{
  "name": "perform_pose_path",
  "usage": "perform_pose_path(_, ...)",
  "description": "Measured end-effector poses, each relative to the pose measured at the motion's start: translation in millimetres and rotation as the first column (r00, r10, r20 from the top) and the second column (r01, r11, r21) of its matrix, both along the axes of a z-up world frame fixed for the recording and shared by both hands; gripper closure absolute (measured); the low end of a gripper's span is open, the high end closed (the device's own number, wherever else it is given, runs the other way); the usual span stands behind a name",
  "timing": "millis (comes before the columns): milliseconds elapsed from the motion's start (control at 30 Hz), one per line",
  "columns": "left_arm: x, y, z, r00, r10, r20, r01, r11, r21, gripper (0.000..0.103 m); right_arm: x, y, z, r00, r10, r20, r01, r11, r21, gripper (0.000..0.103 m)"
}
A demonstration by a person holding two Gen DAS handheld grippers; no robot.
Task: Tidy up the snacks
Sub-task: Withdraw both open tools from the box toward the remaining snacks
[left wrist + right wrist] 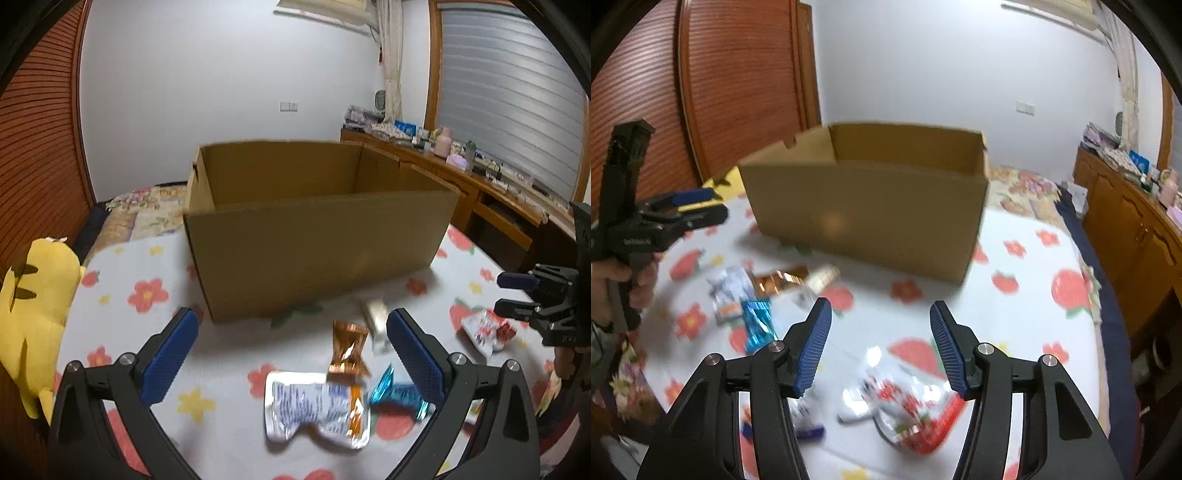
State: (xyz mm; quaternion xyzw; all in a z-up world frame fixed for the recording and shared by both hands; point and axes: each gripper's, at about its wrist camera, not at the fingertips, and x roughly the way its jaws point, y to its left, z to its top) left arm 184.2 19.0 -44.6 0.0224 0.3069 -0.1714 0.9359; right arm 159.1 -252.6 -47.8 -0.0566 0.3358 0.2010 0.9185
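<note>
An open cardboard box [317, 236] stands on the flowered bedsheet; it also shows in the right wrist view [864, 214]. In front of it lie snack packets: a white pouch [317, 410], a copper-foil packet [347, 347], a blue-foil packet [399, 393], a small pale packet [376, 317] and a red-and-white packet [487, 328]. My left gripper [291, 332] is open and empty, above the white and copper packets. My right gripper [881, 325] is open and empty, above the red-and-white packet [905, 410]. Each gripper shows in the other's view, the right one [517, 295] and the left one [701, 206].
A yellow plush toy [37, 317] lies at the bed's left edge. A wooden dresser [480, 184] with small items runs along the right. A wooden slatted wardrobe [731, 92] stands behind on the left. A small blue-and-white packet [809, 421] lies under my right gripper's left finger.
</note>
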Motion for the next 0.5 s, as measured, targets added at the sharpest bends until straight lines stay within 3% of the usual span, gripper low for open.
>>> perform_pose_path(200, -13, 2, -23, 0.999, -0.002, -0.049, 0.002, 1.0, 0.015, 0.001, -11, -15, -24, 0.998, -0.019, -0.053, 0.017, 1.0, -0.024, 0.045)
perform_pose_path(333, -21, 1, -29, 0.998, -0.003, -0.055, 0.005, 1.0, 0.031, 0.001, -17, -20, -32, 0.997, -0.023, -0.069, 0.021, 0.999, -0.034, 0.031)
perform_pose_path(500, -27, 0, -32, 0.999, -0.005, -0.052, 0.007, 0.999, 0.043, 0.001, -22, -17, -40, 0.997, -0.005, -0.081, -0.002, 0.997, -0.083, 0.031)
